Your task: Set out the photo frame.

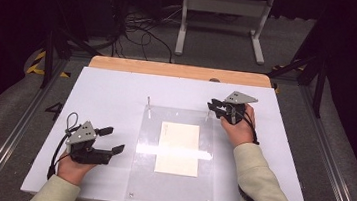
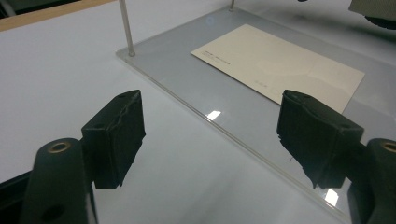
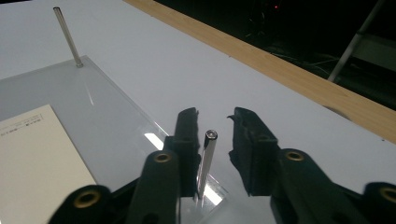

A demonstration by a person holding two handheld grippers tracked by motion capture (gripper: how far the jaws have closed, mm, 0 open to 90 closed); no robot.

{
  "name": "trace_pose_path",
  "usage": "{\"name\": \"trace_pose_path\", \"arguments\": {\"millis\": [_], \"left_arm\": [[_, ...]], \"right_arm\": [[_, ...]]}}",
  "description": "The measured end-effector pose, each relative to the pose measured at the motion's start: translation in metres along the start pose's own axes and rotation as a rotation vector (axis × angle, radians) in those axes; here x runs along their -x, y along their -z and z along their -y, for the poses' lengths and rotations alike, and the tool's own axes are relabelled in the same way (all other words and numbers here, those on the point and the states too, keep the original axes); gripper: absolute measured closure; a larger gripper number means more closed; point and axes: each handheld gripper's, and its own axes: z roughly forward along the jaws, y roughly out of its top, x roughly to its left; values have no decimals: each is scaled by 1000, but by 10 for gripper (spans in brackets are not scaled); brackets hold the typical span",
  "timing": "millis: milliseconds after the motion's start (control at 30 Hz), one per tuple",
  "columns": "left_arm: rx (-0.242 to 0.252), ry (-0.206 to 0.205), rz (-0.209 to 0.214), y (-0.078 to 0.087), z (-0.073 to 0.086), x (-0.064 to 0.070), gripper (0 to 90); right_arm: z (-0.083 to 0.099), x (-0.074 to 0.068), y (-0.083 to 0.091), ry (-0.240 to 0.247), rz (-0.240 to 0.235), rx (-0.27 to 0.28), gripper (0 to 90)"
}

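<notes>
Grippers at acrylic plate, right one around a pin

Table [image 1: 117, 89] is white with a wooden strip along its far edge, and both grippers work over it. Clear acrylic plate [image 1: 172, 190] lies flat on it, between the two grippers. Cream card [image 1: 178, 148] lies flat on the plate, ahead and to the right of the left gripper's jaws in the left gripper view, off to the lower left of the right gripper's jaws in the right gripper view.

Left gripper [image 1: 112, 140] is held just off the plate's left edge, pointing toward it. Jaws stand wide apart, nothing between them; in the left gripper view the plate's near edge runs diagonally between the two jaw pads, one over bare table, the other over the plate. Whether the pads touch the surface, cannot tell.

Right gripper [image 1: 217, 109] sits at the plate's far right corner. Its jaws are partly open, straddling the right pin [image 3: 205, 161], a thin upright metal rod fixed at that corner. The pin stands between the jaws, close beside the left one as the right gripper view shows them, with a clear gap to the other; not clamped.

Left pin [image 3: 67, 36] stands upright at the other far corner, well apart from the right gripper and far ahead of the left one.
</notes>
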Motion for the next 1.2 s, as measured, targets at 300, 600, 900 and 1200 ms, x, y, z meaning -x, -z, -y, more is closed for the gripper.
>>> {"name": "trace_pose_path", "arguments": {"millis": [300,600,900,1200], "left_arm": [[-1,1,-11,3,1,1,238],[-6,-9,-11,4,2,5,237],[-9,-18,-27,6,3,7,238],[-17,-33,-34,6,3,10,232]], "right_arm": [[3,-2,-3,-91,10,7,853],[10,1,-6,-151,8,54,856],[14,5,-10,-200,3,84,855],[13,9,-14,-250,-3,83,855]]}}
